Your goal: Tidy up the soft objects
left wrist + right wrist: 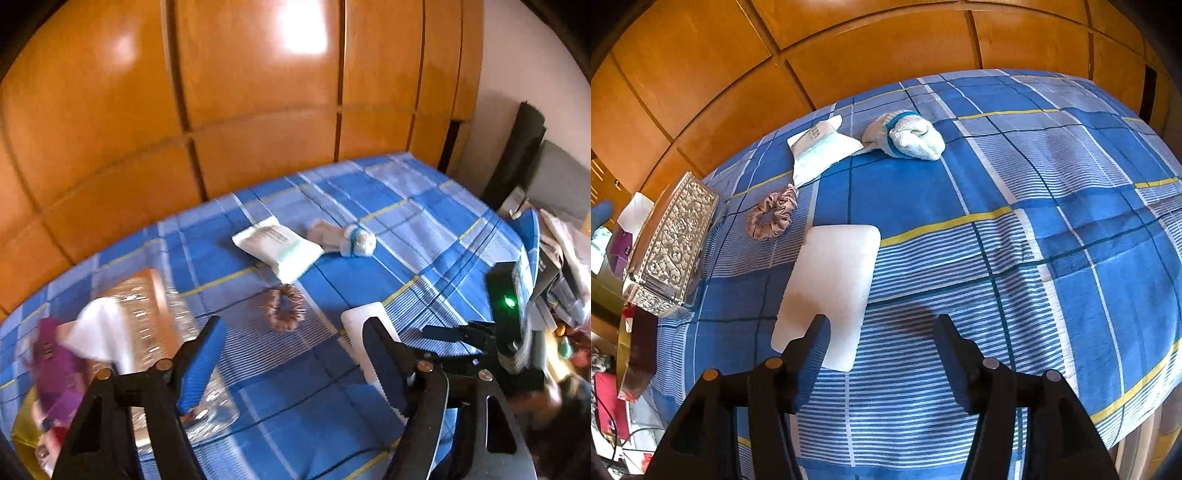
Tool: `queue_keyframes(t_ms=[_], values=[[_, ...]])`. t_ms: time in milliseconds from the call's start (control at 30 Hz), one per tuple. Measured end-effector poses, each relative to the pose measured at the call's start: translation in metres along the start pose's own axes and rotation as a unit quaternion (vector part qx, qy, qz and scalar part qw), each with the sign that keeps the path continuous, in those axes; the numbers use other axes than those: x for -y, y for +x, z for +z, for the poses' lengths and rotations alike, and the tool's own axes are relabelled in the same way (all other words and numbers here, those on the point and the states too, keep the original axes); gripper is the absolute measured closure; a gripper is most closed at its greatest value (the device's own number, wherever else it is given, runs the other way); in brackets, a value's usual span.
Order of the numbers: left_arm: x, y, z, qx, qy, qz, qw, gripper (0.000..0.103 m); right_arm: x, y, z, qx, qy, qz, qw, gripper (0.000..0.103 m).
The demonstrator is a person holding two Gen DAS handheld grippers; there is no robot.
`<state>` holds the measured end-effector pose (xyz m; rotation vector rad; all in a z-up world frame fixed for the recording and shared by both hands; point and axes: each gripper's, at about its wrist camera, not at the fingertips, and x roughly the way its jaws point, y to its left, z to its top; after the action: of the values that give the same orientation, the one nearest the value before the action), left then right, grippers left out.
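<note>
On the blue checked bedspread (1015,177) lie a white flat pad (831,288), a pink scrunchie (772,218), a white packet (820,147) and a rolled white sock with a blue band (908,134). My right gripper (882,350) is open and empty, just above the near end of the pad. My left gripper (295,354) is open and empty, hovering over the bed with the scrunchie (284,308) ahead, the pad (365,332) behind its right finger, and the packet (277,247) and sock (351,240) farther off.
An embossed silver box (672,251) stands at the bed's left edge; it is also in the left wrist view (147,317), with a white cloth (99,332) and purple pack (59,373) beside it. The right gripper's body (509,332) is at right. Wooden wardrobe doors (258,92) stand behind.
</note>
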<state>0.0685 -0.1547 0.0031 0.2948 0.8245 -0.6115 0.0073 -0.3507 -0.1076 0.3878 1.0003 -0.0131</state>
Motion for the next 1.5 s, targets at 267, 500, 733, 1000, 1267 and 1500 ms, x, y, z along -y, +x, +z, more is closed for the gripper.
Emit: queue_keyframes(t_ms=[267, 500, 733, 1000, 1267, 1500], values=[[0.008, 0.089, 0.018, -0.079, 0.016, 0.028, 0.9963, 0.033, -0.003, 0.002, -0.001, 0.007, -0.004, -0.008, 1.000, 0.040], [-0.003, 0.140, 0.017, -0.136, -0.003, 0.049, 0.9895, 0.045, -0.003, 0.003, -0.002, 0.011, -0.002, -0.007, 1.000, 0.038], [-0.008, 0.175, 0.007, -0.169, -0.015, 0.042, 0.9846, 0.066, -0.006, 0.004, -0.003, 0.017, -0.002, -0.010, 1.000, 0.035], [0.012, 0.145, -0.023, -0.128, 0.019, 0.000, 0.9916, 0.087, -0.005, 0.004, -0.004, 0.019, 0.001, -0.007, 1.000, 0.035], [0.016, 0.120, -0.055, -0.077, 0.012, 0.020, 0.9968, 0.087, -0.007, 0.004, -0.004, 0.018, 0.002, -0.014, 1.000, 0.035], [0.010, 0.114, -0.065, -0.065, -0.012, 0.016, 0.9977, 0.087, -0.008, 0.004, 0.003, 0.007, 0.017, -0.025, 1.000, 0.035]])
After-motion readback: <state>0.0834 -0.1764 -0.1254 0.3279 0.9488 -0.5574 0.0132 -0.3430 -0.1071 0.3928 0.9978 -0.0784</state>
